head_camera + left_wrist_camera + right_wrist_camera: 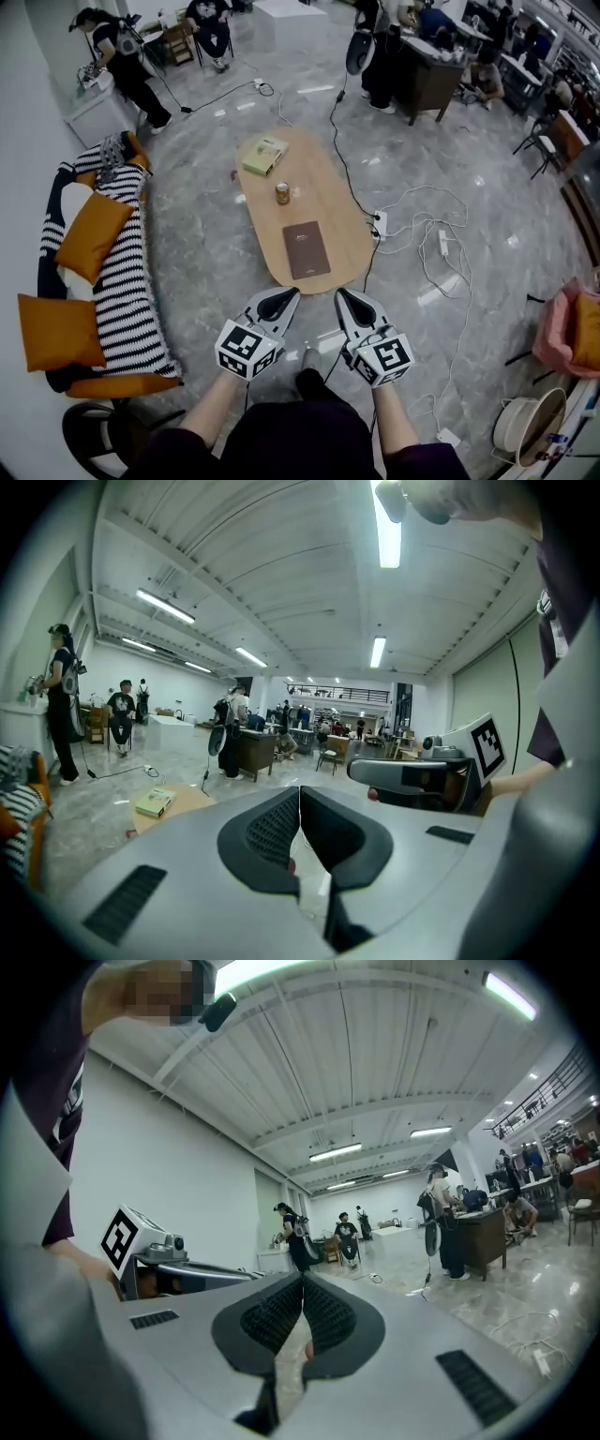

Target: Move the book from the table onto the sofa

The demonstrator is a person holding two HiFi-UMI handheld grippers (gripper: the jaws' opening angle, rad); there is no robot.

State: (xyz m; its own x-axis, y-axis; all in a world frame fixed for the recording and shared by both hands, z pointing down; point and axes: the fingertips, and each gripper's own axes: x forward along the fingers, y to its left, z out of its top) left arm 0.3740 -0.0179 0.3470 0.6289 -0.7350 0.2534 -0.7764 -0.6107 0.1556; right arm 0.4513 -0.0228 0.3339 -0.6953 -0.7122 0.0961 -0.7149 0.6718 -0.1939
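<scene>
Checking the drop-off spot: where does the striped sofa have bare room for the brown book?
Bare: the front strip of the black-and-white striped sofa, nearest the oval wooden table, beside both orange cushions. Crowded: the wall side, where those cushions lie.

You are standing in a large open hall used as a shared workspace, not a home. A glossy grey stone floor [202, 244] runs wall to wall under a high ribbed white ceiling [281, 583] with long strip lights [386, 527]. A railed mezzanine [337, 694] crosses the far end. People [487, 70] sit and stand at dark desks [427, 80] along one side. White cables [441, 234] and a power strip [380, 223] lie loose on the floor. In front of you, a sofa [127, 272] with orange cushions [89, 234] and an oval wooden table [328, 206] make a small living-room set out in the open.
</scene>
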